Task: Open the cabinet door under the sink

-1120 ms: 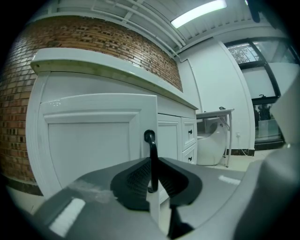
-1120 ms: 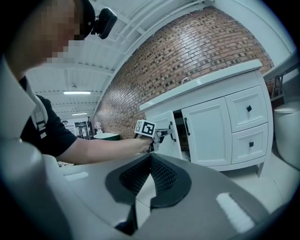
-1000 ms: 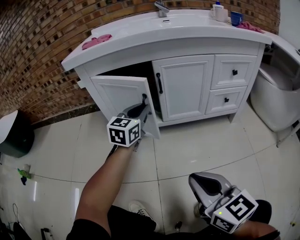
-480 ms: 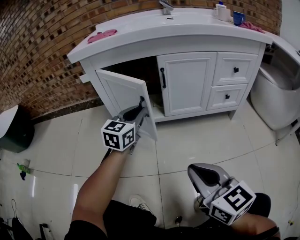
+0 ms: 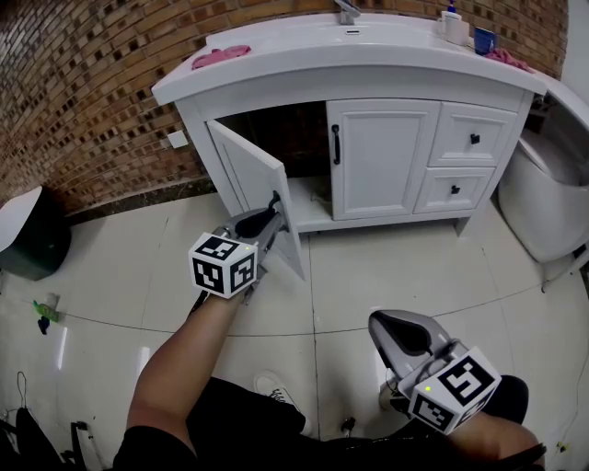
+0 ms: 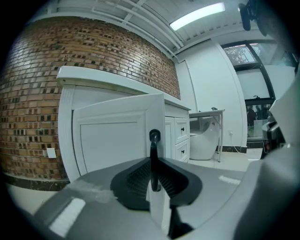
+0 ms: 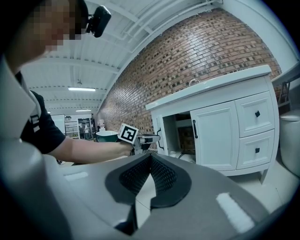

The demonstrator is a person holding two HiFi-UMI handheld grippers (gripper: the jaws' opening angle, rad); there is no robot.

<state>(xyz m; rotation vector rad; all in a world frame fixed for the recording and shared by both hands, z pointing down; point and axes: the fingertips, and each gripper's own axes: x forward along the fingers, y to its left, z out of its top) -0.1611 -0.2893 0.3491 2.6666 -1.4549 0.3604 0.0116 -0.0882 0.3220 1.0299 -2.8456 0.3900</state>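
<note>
The left hand-held gripper [image 5: 271, 214] pinched the black bar handle [image 6: 153, 157] of the cabinet door [image 5: 250, 173] under the sink, its two jaws closed on either side of the bar in the left gripper view. The white door stood well open, hinged at the cabinet's left corner, with its free edge jutting out over the tiled floor [image 5: 396, 267] towards the person. Behind it, the dark opening [image 5: 293, 138] under the worktop [image 5: 368, 57] lay exposed, bounded on the right by the closed second door [image 5: 382, 156].

The right hand-held gripper [image 5: 391, 333] hung low and well apart from the cabinet, its jaws pressed together with nothing between them, as the right gripper view [image 7: 149, 161] showed.

Right of the second door, two closed drawers [image 5: 471, 138] filled the rest of the cabinet front. A toilet [image 5: 550, 198] stood just beside the cabinet's right end, while a dark bin [image 5: 29, 246] sat well apart to the left near the brick wall [image 5: 83, 101]. The floor between the open door's edge and the toilet offered open tile. On the worktop, a pink cloth [image 5: 221, 57] lay near the left end and a tap [image 5: 347, 11] rose at the back edge.
</note>
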